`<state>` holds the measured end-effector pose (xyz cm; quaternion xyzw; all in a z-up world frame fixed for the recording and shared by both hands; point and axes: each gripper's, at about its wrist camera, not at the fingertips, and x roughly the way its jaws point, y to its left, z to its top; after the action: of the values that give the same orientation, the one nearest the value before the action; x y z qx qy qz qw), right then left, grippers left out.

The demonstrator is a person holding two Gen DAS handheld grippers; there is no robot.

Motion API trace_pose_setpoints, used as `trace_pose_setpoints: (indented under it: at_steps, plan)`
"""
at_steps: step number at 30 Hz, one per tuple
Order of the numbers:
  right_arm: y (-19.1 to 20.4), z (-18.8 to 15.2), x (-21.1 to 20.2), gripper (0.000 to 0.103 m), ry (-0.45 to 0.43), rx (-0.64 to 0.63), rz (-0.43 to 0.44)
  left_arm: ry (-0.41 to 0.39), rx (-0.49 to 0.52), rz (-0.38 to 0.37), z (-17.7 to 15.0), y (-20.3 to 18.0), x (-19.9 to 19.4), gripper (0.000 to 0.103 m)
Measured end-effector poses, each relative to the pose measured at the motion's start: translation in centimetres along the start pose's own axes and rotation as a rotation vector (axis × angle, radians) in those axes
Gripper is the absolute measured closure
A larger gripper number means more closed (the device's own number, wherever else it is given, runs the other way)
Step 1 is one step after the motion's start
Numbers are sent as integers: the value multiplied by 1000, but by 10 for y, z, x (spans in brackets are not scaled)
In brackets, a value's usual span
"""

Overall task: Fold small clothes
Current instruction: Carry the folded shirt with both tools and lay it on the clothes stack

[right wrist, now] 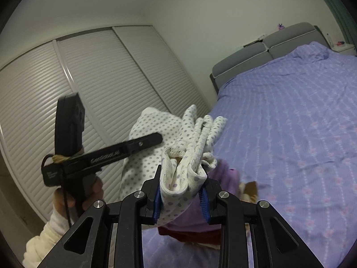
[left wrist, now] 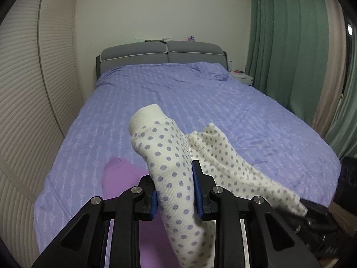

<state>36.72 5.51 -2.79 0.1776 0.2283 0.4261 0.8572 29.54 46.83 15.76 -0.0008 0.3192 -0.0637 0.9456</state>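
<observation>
We recorded the left hand-held gripper (left wrist: 175,192) clenched on the polka-dot garment (left wrist: 169,156), its blue pads (left wrist: 197,192) pressing the white, purple-dotted fabric from both sides, the jaws narrowed to the thickness of the cloth. The garment stood up between the fingers and a second portion trailed off to the right, toward the other tool.

In the right wrist view, the right hand-held gripper (right wrist: 181,192) was likewise clamped on the polka-dot garment (right wrist: 185,156), here a bunched, several-layer fold wedged between its blue pads (right wrist: 204,203). We noted the jaws part-way closed, held apart only by the gathered fabric.

The garment hung in the air between both tools, above the near end of the bed (left wrist: 200,93) with its lilac patterned cover. Below it lay a purple garment (left wrist: 120,178) on the cover. In the right wrist view we also saw a dark red cloth (right wrist: 189,234) under the purple one, and the person's left hand (right wrist: 78,198) gripping the handle of the left tool.
</observation>
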Motion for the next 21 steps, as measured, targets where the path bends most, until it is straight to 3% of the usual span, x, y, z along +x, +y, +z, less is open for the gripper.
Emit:
trace_pose_setpoints:
  at_steps: [6,14,16,18,19,21]
  plan:
    - [11,-20,42,73,63,-38,-17,32,-15,4,-6,31,28,77]
    - [14,-49,69,73,134,-65,-55,81,-7,44,-25,53,48,75]
    - [13,-50,69,72,138,-60,-58,81,-19,58,-26,57,50,67]
    - [15,-56,63,65,136,-56,-58,57,-50,98,-26,62,47,43]
    - [15,-57,63,55,142,-51,-55,36,-71,104,-26,65,43,41]
    - [15,-55,64,48,146,-33,-49,6,-116,107,-25,72,33,41]
